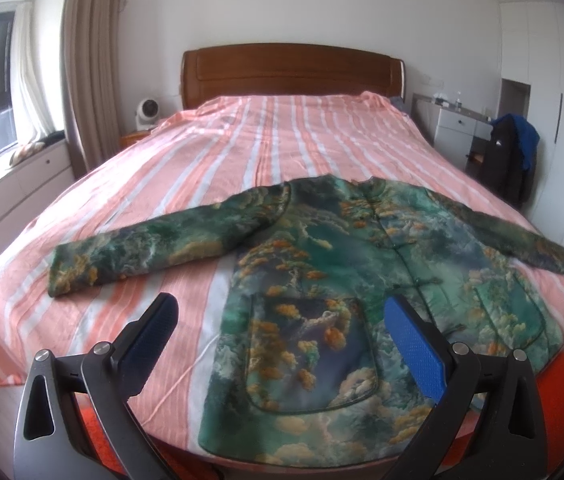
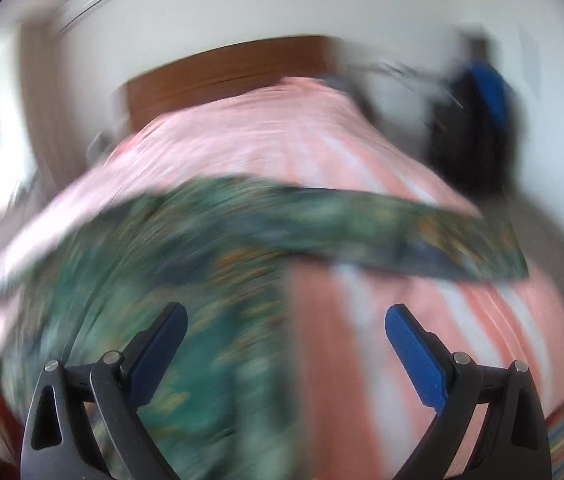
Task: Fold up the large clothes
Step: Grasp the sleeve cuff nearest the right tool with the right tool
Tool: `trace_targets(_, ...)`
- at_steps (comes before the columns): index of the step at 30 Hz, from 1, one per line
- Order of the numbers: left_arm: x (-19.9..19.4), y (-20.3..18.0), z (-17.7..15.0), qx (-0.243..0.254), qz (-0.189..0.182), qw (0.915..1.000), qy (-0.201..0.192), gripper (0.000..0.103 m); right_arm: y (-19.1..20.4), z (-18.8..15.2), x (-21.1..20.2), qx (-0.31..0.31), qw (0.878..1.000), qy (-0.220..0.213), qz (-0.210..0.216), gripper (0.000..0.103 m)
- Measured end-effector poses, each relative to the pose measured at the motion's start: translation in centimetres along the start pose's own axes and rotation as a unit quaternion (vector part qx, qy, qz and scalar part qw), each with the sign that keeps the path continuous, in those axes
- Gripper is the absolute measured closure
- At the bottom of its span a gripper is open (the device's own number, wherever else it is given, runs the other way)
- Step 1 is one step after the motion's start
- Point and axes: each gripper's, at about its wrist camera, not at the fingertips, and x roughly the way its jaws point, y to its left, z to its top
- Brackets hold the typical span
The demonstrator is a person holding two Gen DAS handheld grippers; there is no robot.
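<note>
Ahead of both spread, empty grippers, left (image 1: 278, 320) and right (image 2: 285, 320), the jacket (image 1: 345, 280) lies flat, sleeves outstretched crosswise, hem nearest.

Jacket (image 1: 345, 280) flat on bed (image 1: 242, 148), near foot edge, sleeves spread left and right. Headboard (image 1: 289, 70) behind. Fan (image 1: 148, 112) left of bed, dresser (image 1: 457, 128) right. My left gripper (image 1: 280, 316) over hem.

The bed (image 1: 282, 140) has a sheet (image 1: 210, 168) with pink and white stripes. A green patterned jacket (image 1: 341, 280) lies flat on it, both sleeves spread sideways, near the foot.
</note>
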Motion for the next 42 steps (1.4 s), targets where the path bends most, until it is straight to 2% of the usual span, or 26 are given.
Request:
trace_targets(1, 0.1, 0.1, 0.0, -0.004, 0.001, 1.0, 0.001, 0.0, -2.4, 0.7, 0.8, 0.044, 0.999, 0.002, -0.003, 0.005)
trace_targets(2, 0.2, 0.2, 0.0, -0.007, 0.003, 1.0, 0.003, 0.0, -6.5, 1.5, 2.1, 0.118, 0.993, 0.006, -0.01, 0.005)
trace_targets(3, 0.3, 0.4, 0.0, -0.01, 0.004, 0.9999, 0.006, 0.0, -10.7, 1.7, 3.2, 0.199, 0.98, 0.005, -0.028, 0.005)
trace_targets(4, 0.5, 0.4, 0.0, -0.012, 0.006, 0.9999, 0.01, 0.0, -13.2, 1.6, 3.9, 0.249, 0.968, 0.004, -0.035, 0.005)
trace_targets(6, 1.0, 0.2, 0.0, -0.013, 0.007, 0.9996, 0.022, 0.0, -17.5, 1.0, 6.1, 0.339, 0.941, 0.001, -0.021, 0.005)
trace_targets(7, 1.3, 0.1, 0.1, -0.012, 0.006, 0.9995, 0.028, 0.0, -19.1, 0.5, 7.1, 0.378, 0.925, -0.006, -0.022, 0.005)
trace_targets(8, 1.5, 0.0, 0.2, -0.01, 0.008, 0.9994, 0.033, 0.0, -19.8, 0.1, 7.5, 0.4, 0.916, -0.015, -0.027, 0.006)
trace_targets(9, 1.8, -0.2, 0.3, -0.007, 0.011, 0.9992, 0.037, 0.0, -20.5, -0.3, 8.1, 0.427, 0.902, -0.039, -0.035, 0.01)
trace_targets(11, 2.3, -0.6, 0.6, -0.005, 0.017, 0.9986, 0.05, 0.0, -20.8, -0.6, 8.6, 0.453, 0.886, -0.078, -0.054, 0.018)
trace_targets(12, 2.4, -0.6, 0.8, -0.007, 0.018, 0.9984, 0.054, 0.001, -20.6, -0.4, 9.0, 0.459, 0.882, -0.093, -0.057, 0.034)
trace_targets(13, 2.4, -0.7, 0.9, -0.009, 0.018, 0.9983, 0.054, 0.0, -20.4, -0.1, 9.4, 0.46, 0.881, -0.101, -0.054, 0.059)
trace_targets(14, 2.4, -0.7, 0.9, -0.011, 0.019, 0.9984, 0.052, 0.001, -20.0, 0.3, 9.7, 0.458, 0.881, -0.099, -0.065, 0.07)
trace_targets(15, 2.3, -0.8, 0.9, -0.013, 0.02, 0.9985, 0.05, 0.0, -19.1, 0.9, 9.5, 0.443, 0.885, -0.101, -0.097, 0.088)
trace_targets(16, 2.3, -0.8, 0.8, -0.015, 0.021, 0.9984, 0.049, 0.0, -18.2, 1.5, 9.1, 0.427, 0.891, -0.107, -0.112, 0.089)
trace_targets(19, 3.0, -1.1, 0.3, -0.017, 0.015, 0.998, 0.059, 0.001, -12.3, 5.0, 7.2, 0.325, 0.93, -0.135, -0.108, 0.091)
trace_targets(21, 3.6, -1.4, -0.1, -0.013, 0.007, 0.9976, 0.068, 0.001, -6.6, 7.4, 5.7, 0.247, 0.954, -0.153, -0.076, 0.091)
trace_targets(24, 3.4, -1.6, -0.1, -0.011, -0.005, 0.9978, 0.065, 0.001, 2.9, 10.3, 3.7, 0.152, 0.974, -0.171, -0.001, 0.092)
trace_targets(27, 2.6, -1.2, 0.0, -0.008, -0.005, 0.9987, 0.05, 0.001, 12.5, 11.6, 3.3, 0.081, 0.98, -0.167, 0.066, 0.092)
trace_targets(31, 1.4, 0.9, -0.4, -0.018, 0.012, 0.9991, 0.035, 0.001, 23.8, 10.7, 5.2, -0.009, 0.984, -0.148, 0.101, 0.092)
trace_targets(34, 1.4, 2.8, -1.1, -0.048, 0.02, 0.9978, 0.04, 0.001, 28.3, 8.5, 8.2, -0.05, 0.987, -0.105, 0.108, 0.092)
trace_targets(36, 1.6, 3.9, -1.6, -0.071, 0.023, 0.9961, 0.048, 0.001, 31.1, 6.1, 11.2, -0.079, 0.989, -0.073, 0.097, 0.092)
trace_targets(39, 2.1, 5.2, -2.4, -0.097, 0.026, 0.9932, 0.059, 0.001, 33.6, 3.0, 15.2, -0.113, 0.991, -0.03, 0.072, 0.092)
trace_targets(42, 2.5, 6.0, -3.0, -0.111, 0.03, 0.9911, 0.067, 0.001, 34.0, 0.5, 18.5, -0.137, 0.989, 0.017, 0.054, 0.09)
